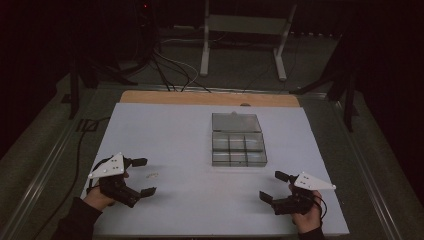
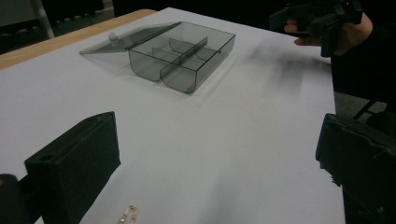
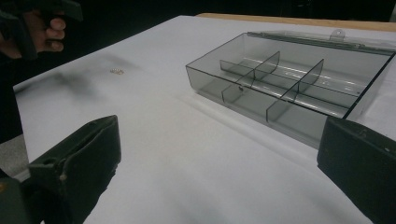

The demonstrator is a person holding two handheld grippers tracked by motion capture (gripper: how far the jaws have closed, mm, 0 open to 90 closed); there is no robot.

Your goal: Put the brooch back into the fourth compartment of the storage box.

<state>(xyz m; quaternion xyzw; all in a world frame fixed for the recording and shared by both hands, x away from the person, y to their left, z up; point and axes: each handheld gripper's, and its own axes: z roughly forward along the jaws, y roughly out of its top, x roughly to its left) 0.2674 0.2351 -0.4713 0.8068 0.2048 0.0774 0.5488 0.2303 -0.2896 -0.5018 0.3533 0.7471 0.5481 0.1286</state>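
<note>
A clear smoky compartment box (image 1: pixel 238 149) lies mid-table with its lid (image 1: pixel 236 122) folded flat behind it; its cells look empty (image 2: pixel 182 56) (image 3: pixel 289 88). A tiny gold metal piece (image 1: pixel 151 175) rests on the white table near the front left. It lies between the spread jaws of my left gripper (image 1: pixel 144 176), low in the left gripper view (image 2: pixel 128 213). My left gripper (image 2: pixel 217 161) is open and holds nothing. My right gripper (image 1: pixel 272 185) hovers at the front right, open and empty (image 3: pixel 219 158), pointing at the box. The gold piece (image 3: pixel 116 71) lies far off to its left.
The white table top (image 1: pixel 180 135) has a wooden strip (image 1: pixel 210 98) along its far edge. Beyond it stand a white frame (image 1: pixel 245 35) and floor cables (image 1: pixel 170 70). Each gripper view shows the other hand and its gripper far off (image 2: pixel 317 16) (image 3: pixel 37 18).
</note>
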